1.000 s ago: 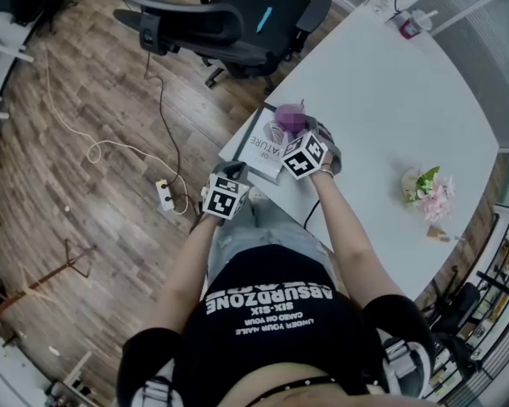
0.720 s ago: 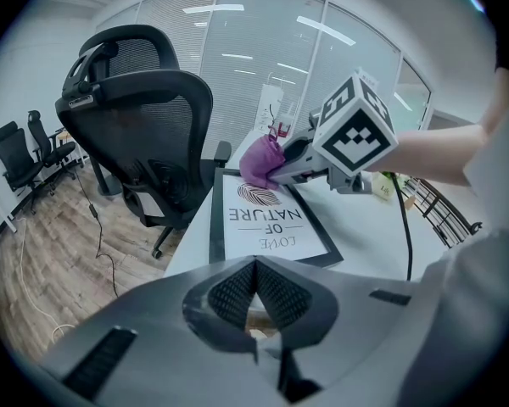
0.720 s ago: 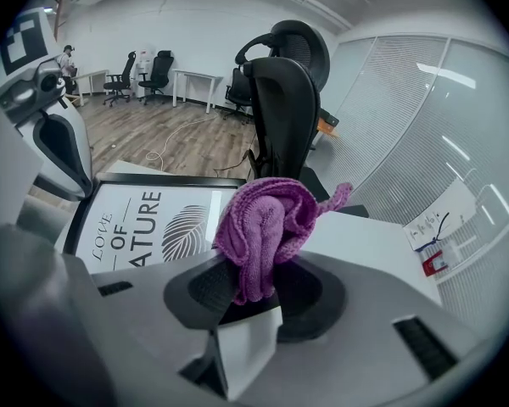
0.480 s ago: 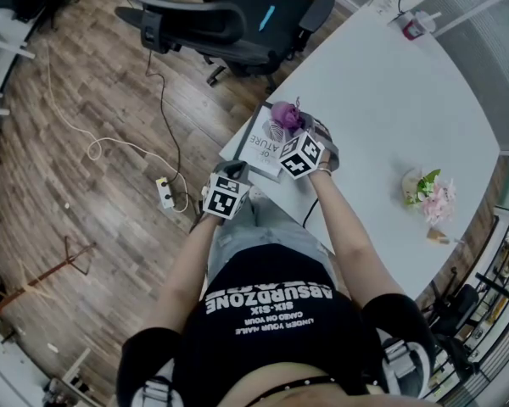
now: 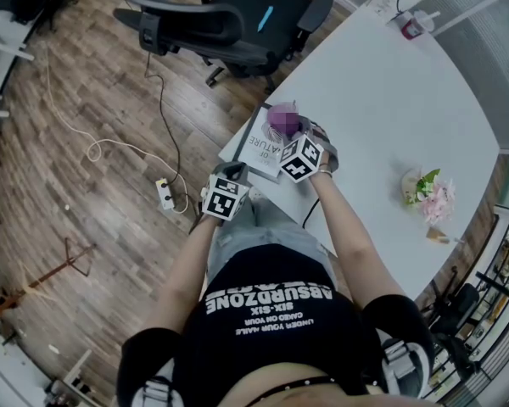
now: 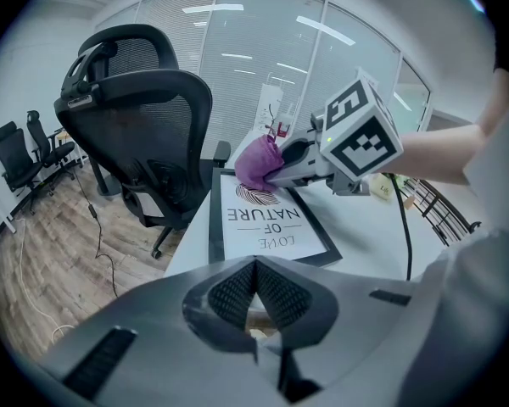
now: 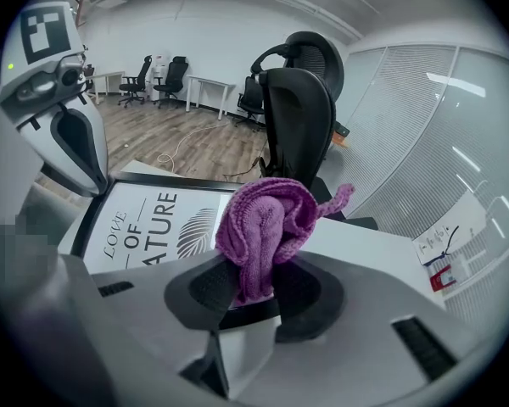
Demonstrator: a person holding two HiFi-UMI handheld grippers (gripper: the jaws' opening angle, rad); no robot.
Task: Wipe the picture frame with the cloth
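A black picture frame (image 5: 261,148) with a white print lies flat at the near left corner of the white table (image 5: 390,117). My right gripper (image 5: 292,134) is shut on a bunched purple cloth (image 5: 282,120), held over the frame's far end. In the right gripper view the cloth (image 7: 263,223) sticks up from the gripper (image 7: 253,285), with the frame (image 7: 140,223) just beyond. My left gripper (image 5: 233,174) hangs by the table corner, short of the frame's near edge. Its jaws (image 6: 254,288) are shut on nothing, and ahead of them lie the frame (image 6: 267,223) and the cloth (image 6: 256,161).
A black office chair (image 5: 237,15) stands past the table's left edge. Pink flowers (image 5: 430,195) lie on the table's right side and a small red item (image 5: 407,26) sits at the far end. A black cable (image 5: 310,212) runs along my right arm. A power strip (image 5: 165,195) and cords lie on the wooden floor.
My right gripper and the cloth have shifted a little towards me over the frame's far end. The left gripper has stayed in place.
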